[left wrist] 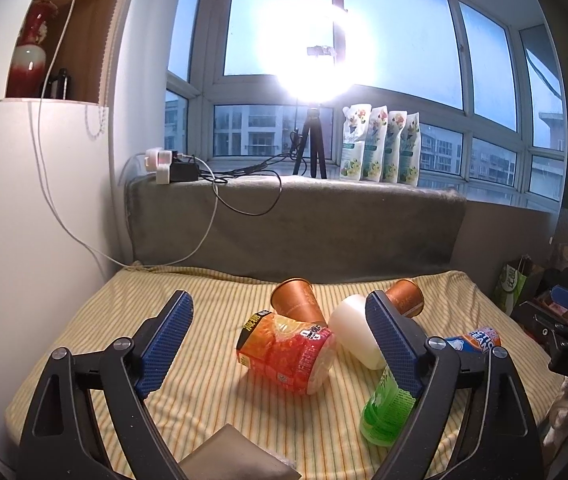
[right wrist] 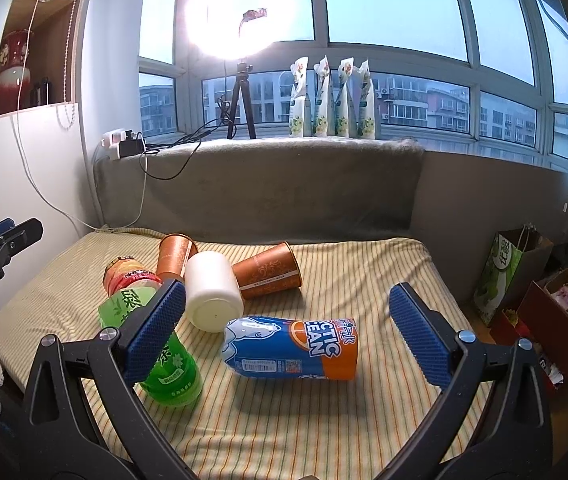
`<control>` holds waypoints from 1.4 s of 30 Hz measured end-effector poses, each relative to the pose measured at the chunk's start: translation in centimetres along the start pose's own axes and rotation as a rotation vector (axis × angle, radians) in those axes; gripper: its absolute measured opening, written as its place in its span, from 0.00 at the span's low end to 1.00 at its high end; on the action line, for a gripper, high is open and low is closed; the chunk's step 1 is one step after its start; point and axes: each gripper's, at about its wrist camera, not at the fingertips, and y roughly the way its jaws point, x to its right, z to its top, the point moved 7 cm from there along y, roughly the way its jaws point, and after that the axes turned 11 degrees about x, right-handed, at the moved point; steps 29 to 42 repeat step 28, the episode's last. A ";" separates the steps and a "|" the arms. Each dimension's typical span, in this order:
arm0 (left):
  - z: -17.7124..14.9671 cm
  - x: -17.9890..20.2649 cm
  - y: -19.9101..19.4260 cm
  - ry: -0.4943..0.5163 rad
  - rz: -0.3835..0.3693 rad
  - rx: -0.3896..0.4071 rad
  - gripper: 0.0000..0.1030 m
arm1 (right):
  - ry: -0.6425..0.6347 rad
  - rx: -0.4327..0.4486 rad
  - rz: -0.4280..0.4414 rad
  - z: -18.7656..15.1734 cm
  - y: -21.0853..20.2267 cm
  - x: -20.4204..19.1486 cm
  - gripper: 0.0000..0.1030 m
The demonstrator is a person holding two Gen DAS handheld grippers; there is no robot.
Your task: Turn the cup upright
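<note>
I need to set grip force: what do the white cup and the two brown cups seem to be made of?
White cup: looks like smooth matte plastic, opaque, with a moulding dot on its base; possibly foam. Brown cups: likely printed paper, with a thin rolled rim and slight coppery sheen. All lie on their sides.

The left gripper (left wrist: pixel 278 320) hangs with its jaws spread wide, the blue ribbed pads (left wrist: pixel 166 344) angled outward from the black forked frame and nothing between them. The right gripper (right wrist: pixel 286 312) is held the same way, its jaws wide apart and its blue pads (right wrist: pixel 418 334) facing each other across an empty gap. From each wrist view, the other gripper shows only as a dark piece at the picture's edge, off to its outer side.
</note>
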 end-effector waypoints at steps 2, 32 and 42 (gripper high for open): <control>-0.1 0.0 0.0 0.001 -0.003 -0.004 0.86 | 0.000 -0.001 0.000 -0.1 0.0 0.1 1.00; -0.4 0.2 0.3 0.020 0.003 -0.014 0.86 | 0.007 -0.023 0.004 -0.8 0.4 0.3 1.00; -0.4 0.2 0.3 0.020 0.003 -0.014 0.86 | 0.007 -0.023 0.004 -0.8 0.4 0.3 1.00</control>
